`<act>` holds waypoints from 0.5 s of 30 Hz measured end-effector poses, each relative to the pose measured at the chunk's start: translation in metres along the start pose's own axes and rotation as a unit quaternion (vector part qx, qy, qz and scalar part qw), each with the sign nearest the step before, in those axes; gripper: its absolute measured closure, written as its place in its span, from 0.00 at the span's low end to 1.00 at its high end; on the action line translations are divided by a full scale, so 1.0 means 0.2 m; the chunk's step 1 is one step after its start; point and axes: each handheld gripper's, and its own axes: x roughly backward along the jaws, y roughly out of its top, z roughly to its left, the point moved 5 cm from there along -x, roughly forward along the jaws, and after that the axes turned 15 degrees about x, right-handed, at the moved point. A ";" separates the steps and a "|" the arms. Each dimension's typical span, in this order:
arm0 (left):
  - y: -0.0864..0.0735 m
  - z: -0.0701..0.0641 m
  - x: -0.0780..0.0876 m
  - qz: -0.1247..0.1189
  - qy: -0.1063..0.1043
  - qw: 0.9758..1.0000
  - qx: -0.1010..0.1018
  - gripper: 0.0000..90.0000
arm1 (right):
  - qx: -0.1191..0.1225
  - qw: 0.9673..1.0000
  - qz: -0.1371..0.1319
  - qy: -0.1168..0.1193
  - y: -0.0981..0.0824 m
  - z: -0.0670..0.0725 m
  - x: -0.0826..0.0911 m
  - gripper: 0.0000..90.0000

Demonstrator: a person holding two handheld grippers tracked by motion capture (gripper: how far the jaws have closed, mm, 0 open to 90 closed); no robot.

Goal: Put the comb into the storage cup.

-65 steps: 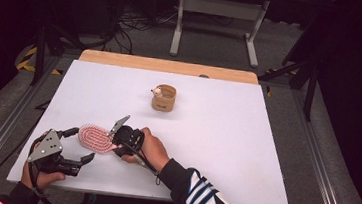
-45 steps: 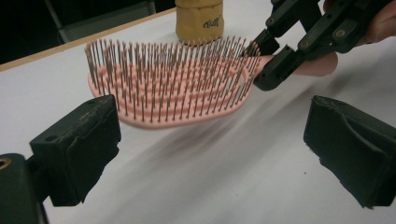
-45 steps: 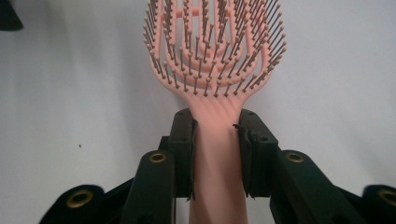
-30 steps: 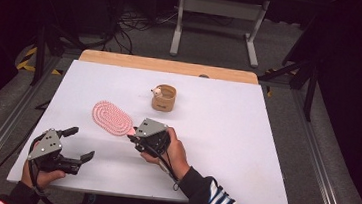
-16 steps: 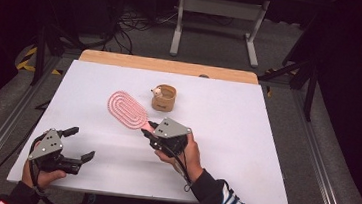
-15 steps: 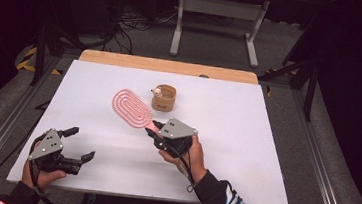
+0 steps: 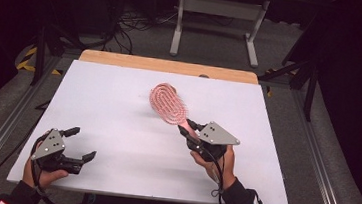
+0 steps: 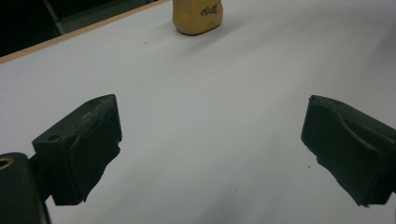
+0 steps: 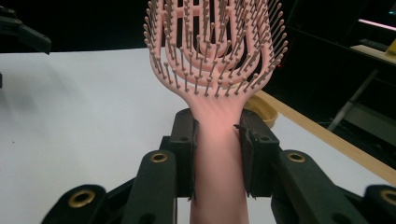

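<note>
A pink vented hairbrush is held off the table by its handle, head pointing up and away over the middle of the white table. My right gripper is shut on that handle. In the right gripper view the brush rises between both pads, bristles toward the camera, with my right gripper clamped on the handle. A tan cup stands at the far side in the left gripper view; in the high view the brush head covers it. My left gripper rests open at the table's near left corner, nothing between its pads.
A wooden strip borders the table's far edge. Beyond it stand a metal stand and cables on the floor. Part of the tan cup's rim shows behind the brush handle, near the table's edge.
My right gripper has carried the brush from the table's left toward its middle and right, lifting it so the head now hangs in front of the tan cup. The left gripper stayed put.
</note>
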 end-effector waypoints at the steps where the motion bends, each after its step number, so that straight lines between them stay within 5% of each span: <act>1: 0.00 0.00 0.00 0.002 0.000 1.000 0.001 0.07 | 0.000 1.000 0.001 -0.004 -0.01 0.00 0.01 0.78; 7: -0.01 -0.01 -0.05 0.012 -0.004 1.000 0.005 0.10 | 0.002 1.000 0.007 -0.010 -0.06 0.01 0.07 0.78; 10: 0.02 -0.05 -0.08 0.005 -0.044 0.999 0.020 0.11 | 0.005 1.000 0.007 -0.006 -0.08 0.04 0.08 0.78; 15: 0.13 -0.14 -0.18 -0.008 -0.075 0.996 0.038 0.13 | 0.018 1.000 0.013 -0.004 -0.11 0.10 0.10 0.78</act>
